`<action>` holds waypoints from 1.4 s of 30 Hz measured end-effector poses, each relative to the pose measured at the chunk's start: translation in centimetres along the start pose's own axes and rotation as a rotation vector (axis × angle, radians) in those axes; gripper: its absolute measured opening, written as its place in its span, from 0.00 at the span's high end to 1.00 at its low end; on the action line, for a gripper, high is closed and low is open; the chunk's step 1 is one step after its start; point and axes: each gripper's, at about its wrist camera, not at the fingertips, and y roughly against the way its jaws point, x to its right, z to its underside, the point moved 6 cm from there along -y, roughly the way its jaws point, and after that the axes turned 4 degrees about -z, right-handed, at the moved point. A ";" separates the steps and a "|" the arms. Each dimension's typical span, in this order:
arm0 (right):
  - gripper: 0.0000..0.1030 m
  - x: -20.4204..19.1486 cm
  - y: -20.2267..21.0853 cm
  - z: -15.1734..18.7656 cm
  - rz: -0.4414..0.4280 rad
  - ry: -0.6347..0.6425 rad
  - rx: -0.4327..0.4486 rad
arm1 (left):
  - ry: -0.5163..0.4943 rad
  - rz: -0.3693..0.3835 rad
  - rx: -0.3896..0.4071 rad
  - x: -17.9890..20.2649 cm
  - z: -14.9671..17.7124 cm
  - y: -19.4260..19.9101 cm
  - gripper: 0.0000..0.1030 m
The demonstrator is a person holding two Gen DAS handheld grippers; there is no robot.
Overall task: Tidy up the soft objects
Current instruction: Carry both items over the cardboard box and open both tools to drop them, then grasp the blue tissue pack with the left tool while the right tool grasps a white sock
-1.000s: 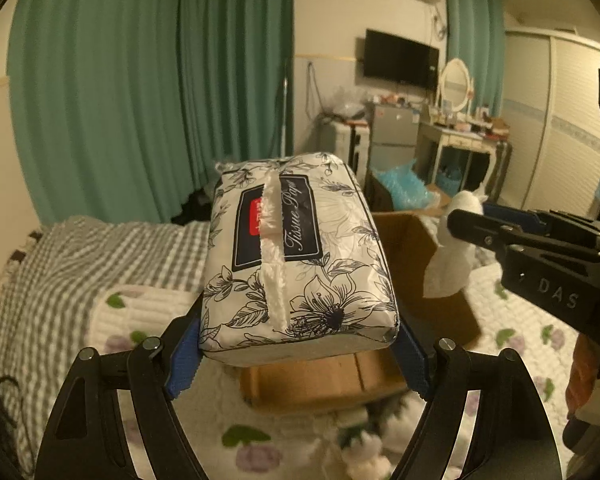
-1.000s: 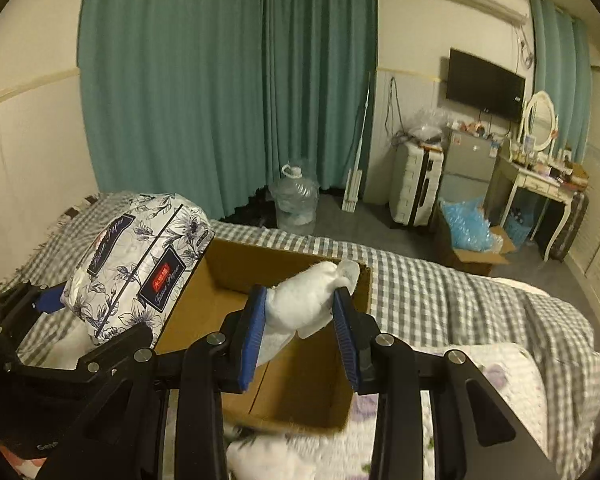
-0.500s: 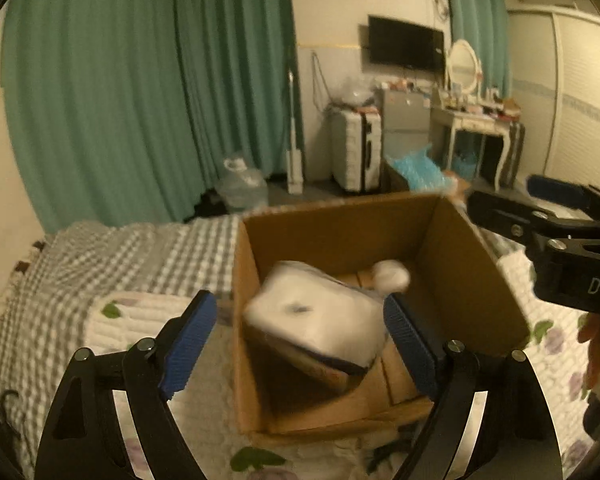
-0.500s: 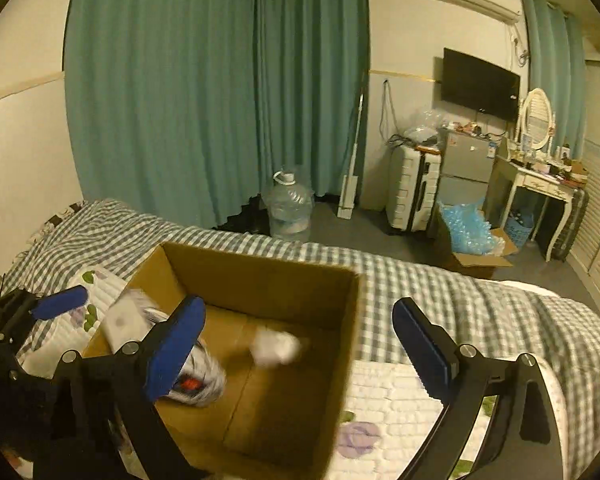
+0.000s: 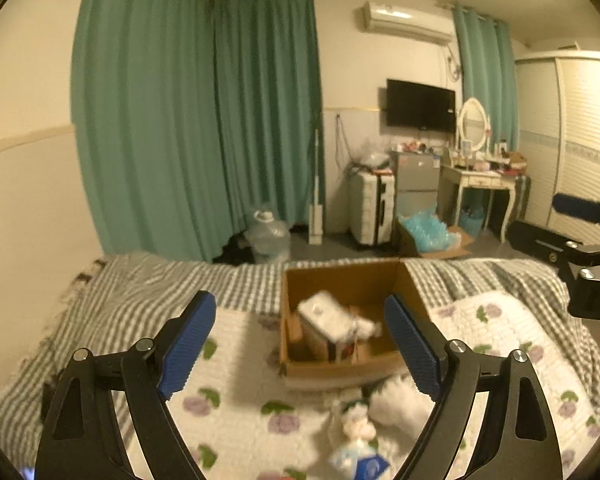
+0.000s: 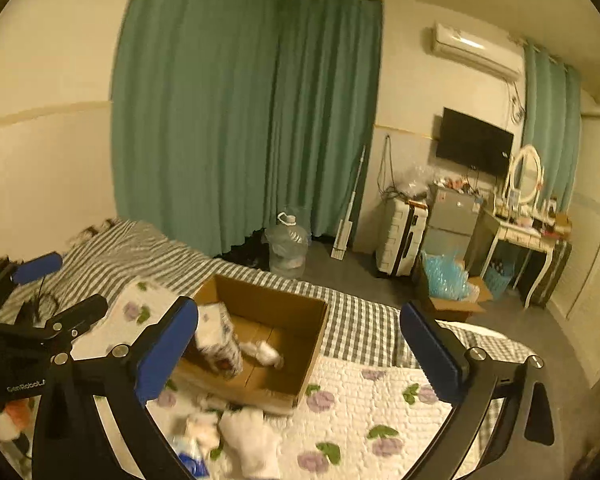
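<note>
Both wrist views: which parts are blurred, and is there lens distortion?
Left wrist view: the cardboard box contents and the white soft items on the bed are smeared; the curtain bows from fisheye. Right wrist view: the tissue pack is blurred; the right tool looks sharp.

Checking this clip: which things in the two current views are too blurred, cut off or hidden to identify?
- Soft pile before the cardboard box, left wrist view: blurred; bottom edge and left claw cut it off.
- Tissue pack, right wrist view: print unreadable; right claw's blue pad hides its left edge.
- White item in the box: too small to name.
- Dresser clutter: too small.
</note>
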 end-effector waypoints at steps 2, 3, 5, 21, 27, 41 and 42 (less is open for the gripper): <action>0.01 -1.0 1.0 0.8 0.002 0.023 -0.006 | 0.026 -0.016 -0.039 -0.6 1.8 0.2 0.15; 0.01 -1.5 1.1 1.6 -0.005 0.027 -0.026 | 0.047 -0.027 -0.055 -0.7 2.6 0.3 0.15; 0.01 -2.0 0.9 3.6 -0.035 0.016 -0.066 | 0.113 -0.044 -0.095 -1.2 4.7 -0.3 0.15; 0.03 -4.0 -16.5 23.3 -0.139 -0.005 -0.436 | 0.231 -0.117 -0.430 1.4 20.3 -9.4 0.15; 0.30 -4.1 -19.1 25.9 -0.205 -0.040 -0.510 | 0.212 -0.095 -0.463 2.9 21.9 -9.8 0.15; 0.48 1.2 -12.1 22.9 -0.074 -0.109 -0.388 | 0.187 -0.010 -0.513 8.0 23.6 -10.6 0.15; 0.48 0.9 -12.2 22.8 -0.074 -0.120 -0.382 | 0.182 -0.024 -0.506 7.9 23.5 -11.0 0.18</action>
